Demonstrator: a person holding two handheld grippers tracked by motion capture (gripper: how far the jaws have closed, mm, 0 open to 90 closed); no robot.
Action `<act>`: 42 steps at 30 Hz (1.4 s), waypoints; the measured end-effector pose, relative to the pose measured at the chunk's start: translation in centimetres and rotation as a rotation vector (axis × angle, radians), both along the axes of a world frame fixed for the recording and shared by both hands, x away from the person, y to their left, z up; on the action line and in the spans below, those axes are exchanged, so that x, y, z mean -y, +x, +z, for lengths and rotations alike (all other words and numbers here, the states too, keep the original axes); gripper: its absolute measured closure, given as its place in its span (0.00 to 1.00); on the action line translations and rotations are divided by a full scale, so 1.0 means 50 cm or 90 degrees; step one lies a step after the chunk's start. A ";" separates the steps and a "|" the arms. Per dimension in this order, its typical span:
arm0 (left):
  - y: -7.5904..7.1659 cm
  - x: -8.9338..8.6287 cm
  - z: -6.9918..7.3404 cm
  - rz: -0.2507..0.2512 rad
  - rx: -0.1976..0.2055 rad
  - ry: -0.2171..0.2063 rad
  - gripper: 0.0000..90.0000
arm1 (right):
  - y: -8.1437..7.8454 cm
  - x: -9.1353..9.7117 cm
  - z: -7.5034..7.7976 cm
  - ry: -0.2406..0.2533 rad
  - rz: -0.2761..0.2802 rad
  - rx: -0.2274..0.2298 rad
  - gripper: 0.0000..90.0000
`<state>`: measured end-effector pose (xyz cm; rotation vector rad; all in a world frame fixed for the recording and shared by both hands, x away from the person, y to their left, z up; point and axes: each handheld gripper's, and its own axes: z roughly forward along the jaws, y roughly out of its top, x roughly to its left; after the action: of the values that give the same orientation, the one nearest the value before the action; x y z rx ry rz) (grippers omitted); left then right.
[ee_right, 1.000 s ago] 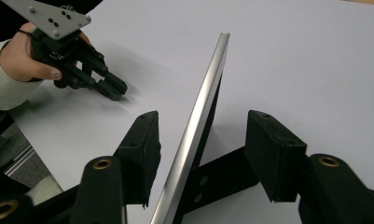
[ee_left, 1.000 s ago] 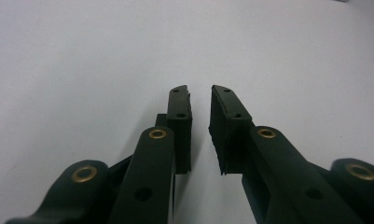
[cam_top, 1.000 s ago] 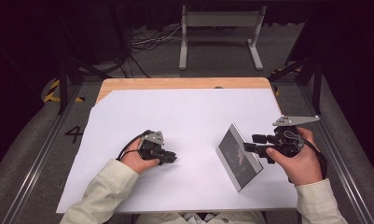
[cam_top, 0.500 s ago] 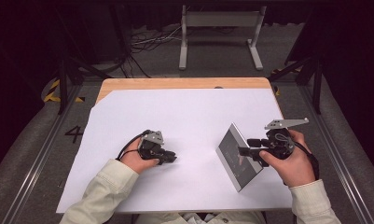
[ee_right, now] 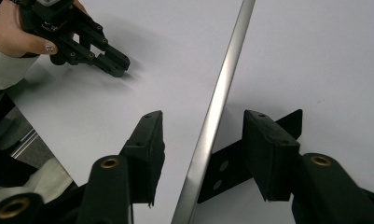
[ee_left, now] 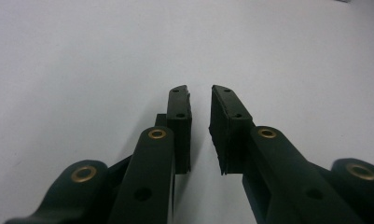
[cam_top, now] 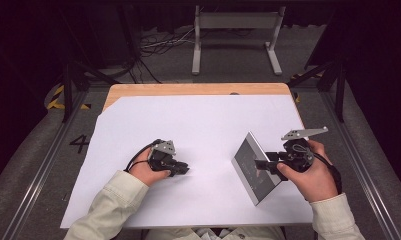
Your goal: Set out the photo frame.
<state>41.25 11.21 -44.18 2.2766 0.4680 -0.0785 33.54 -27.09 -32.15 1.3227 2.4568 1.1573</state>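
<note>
A thin mirror panel [cam_top: 250, 167] with a silver rim stands tilted on the white table sheet [cam_top: 208, 125], right of centre. My right gripper [cam_top: 262, 164] reaches over its right edge. In the right gripper view the panel's silver edge [ee_right: 222, 88] runs up between the jaws of the right gripper [ee_right: 204, 121]. The jaws have just been closing, and both pads still stand off the panel. My left gripper [cam_top: 184, 169] rests on the sheet at the left. Its pads [ee_left: 180, 112] are a narrow gap apart with nothing between them, and the left gripper [ee_left: 199, 93] points across bare white sheet.
The white sheet covers a wooden table whose far edge [cam_top: 198, 89] shows. Black frame rails [cam_top: 68, 95] and cables stand beyond it, with grey floor on both sides. The other hand and its gripper [ee_right: 82, 44] show at the top left of the right gripper view.
The right hand has shifted a little left, farther over the panel's edge, and its grey top plate has tipped. The left hand has kept still.
</note>
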 end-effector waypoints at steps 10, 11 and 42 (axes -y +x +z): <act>0.000 0.000 -0.001 -0.001 -0.002 0.002 0.87 | -0.005 -0.005 0.004 -0.029 -0.001 -0.020 0.78; 0.000 0.000 -0.001 -0.001 -0.001 0.002 0.87 | -0.005 -0.005 0.005 -0.029 -0.002 -0.020 0.79; 0.000 -0.025 0.000 0.023 -0.005 -0.005 0.88 | 0.014 -0.005 0.044 -0.071 0.024 0.008 0.94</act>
<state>41.27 12.44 -44.16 2.2598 0.5120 -0.0720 34.25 -26.83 -29.93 1.2397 2.5073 1.0177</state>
